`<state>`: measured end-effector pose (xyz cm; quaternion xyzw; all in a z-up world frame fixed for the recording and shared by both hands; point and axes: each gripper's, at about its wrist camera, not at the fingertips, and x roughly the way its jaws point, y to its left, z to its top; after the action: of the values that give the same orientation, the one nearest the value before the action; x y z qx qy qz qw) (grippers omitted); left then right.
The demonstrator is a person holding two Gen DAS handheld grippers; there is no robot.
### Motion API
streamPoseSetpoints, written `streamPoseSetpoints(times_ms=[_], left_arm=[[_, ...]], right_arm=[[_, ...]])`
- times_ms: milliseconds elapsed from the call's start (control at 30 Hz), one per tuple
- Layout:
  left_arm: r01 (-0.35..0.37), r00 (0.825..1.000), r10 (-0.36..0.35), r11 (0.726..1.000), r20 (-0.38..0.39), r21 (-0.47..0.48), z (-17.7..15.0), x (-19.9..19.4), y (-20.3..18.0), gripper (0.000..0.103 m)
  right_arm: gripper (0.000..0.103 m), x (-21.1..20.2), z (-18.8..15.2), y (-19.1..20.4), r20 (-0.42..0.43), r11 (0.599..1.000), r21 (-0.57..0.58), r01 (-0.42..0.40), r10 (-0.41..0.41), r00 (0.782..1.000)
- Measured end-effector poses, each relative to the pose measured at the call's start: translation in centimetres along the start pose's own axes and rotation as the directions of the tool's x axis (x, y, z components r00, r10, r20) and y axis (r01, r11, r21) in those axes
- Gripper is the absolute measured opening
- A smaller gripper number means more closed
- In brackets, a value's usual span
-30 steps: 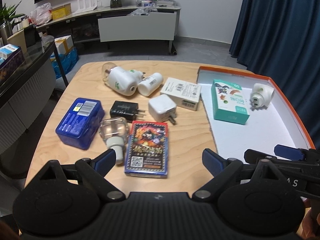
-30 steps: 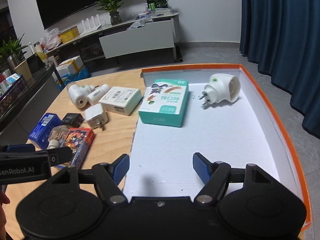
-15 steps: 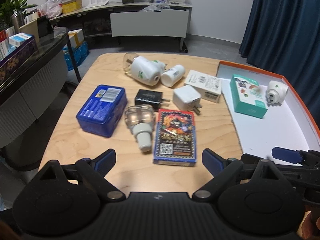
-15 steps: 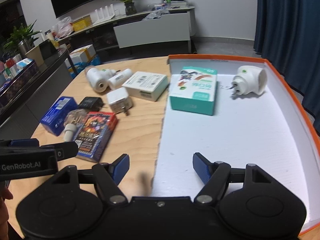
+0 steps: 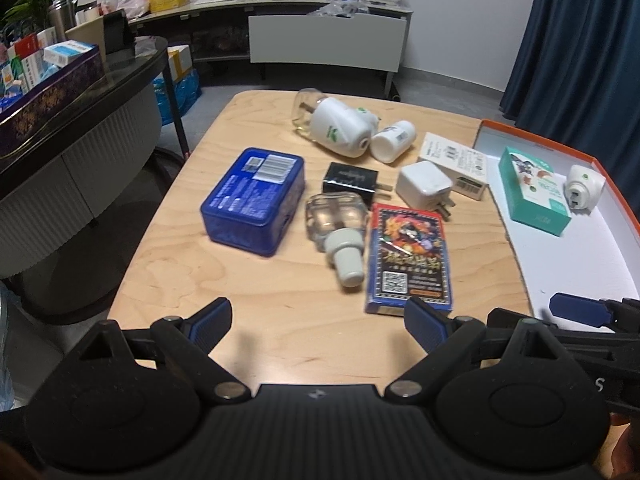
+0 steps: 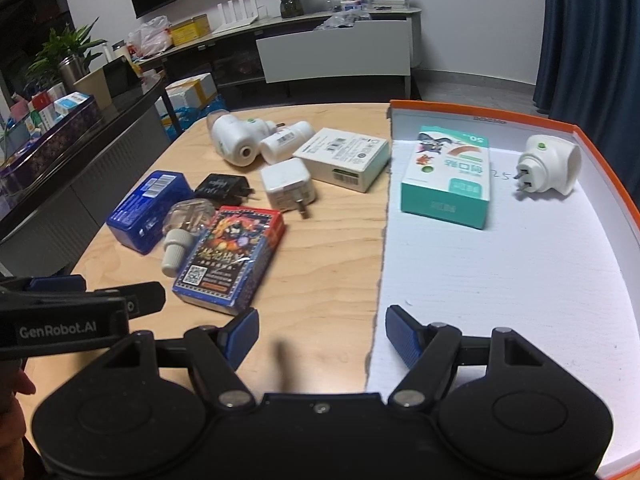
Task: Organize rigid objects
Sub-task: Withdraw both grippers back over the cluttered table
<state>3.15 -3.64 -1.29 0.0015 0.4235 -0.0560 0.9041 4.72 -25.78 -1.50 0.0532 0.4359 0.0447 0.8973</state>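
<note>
Several rigid items lie on the wooden table (image 5: 192, 264): a blue tin (image 5: 254, 200), a clear bottle with a grey cap (image 5: 338, 228), a card box (image 5: 410, 256), a black charger (image 5: 350, 178), a white charger (image 5: 426, 186), a white carton (image 5: 456, 164) and two white plug-in devices (image 5: 340, 128). The orange-rimmed tray (image 6: 608, 168) holds a teal box (image 6: 450, 178) and a white plug (image 6: 550, 168). My left gripper (image 5: 318, 320) hangs open above the table's near edge, short of the card box. My right gripper (image 6: 322, 330) is open too, straddling the tray's left edge, empty.
A dark glass counter (image 5: 80, 80) loaded with boxes stands to the left. Behind the table are a white cabinet (image 5: 328, 40) and a shelf with plants. Blue curtains (image 5: 580, 40) hang on the right. The tray's near half is bare white foam.
Both views have shifted left: the tray slid toward the right of each frame and the loose items came closer to centre. Both jaws stayed as wide as before.
</note>
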Motion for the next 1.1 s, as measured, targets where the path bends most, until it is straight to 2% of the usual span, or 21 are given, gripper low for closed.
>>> streamPoseSetpoints(times_ms=[467,767,1100], left_arm=[[-0.043,0.999,0.043,0.998,0.000,-0.034,0.8,0.9,2.9,0.095],[-0.065,0.998,0.065,0.998,0.002,-0.016,1.9,2.1,4.6,0.095],[-0.053,0.999,0.054,0.998,-0.001,0.026,3.2,4.0,5.6,0.095]], right_arm=[[0.083,1.2,0.5,2.0,-0.011,1.000,-0.022,-0.019,0.019,1.000],[0.083,2.5,1.2,3.3,-0.017,1.000,-0.008,-0.022,0.022,1.000],[0.087,4.6,2.7,4.7,-0.021,0.996,0.081,-0.029,0.031,0.999]])
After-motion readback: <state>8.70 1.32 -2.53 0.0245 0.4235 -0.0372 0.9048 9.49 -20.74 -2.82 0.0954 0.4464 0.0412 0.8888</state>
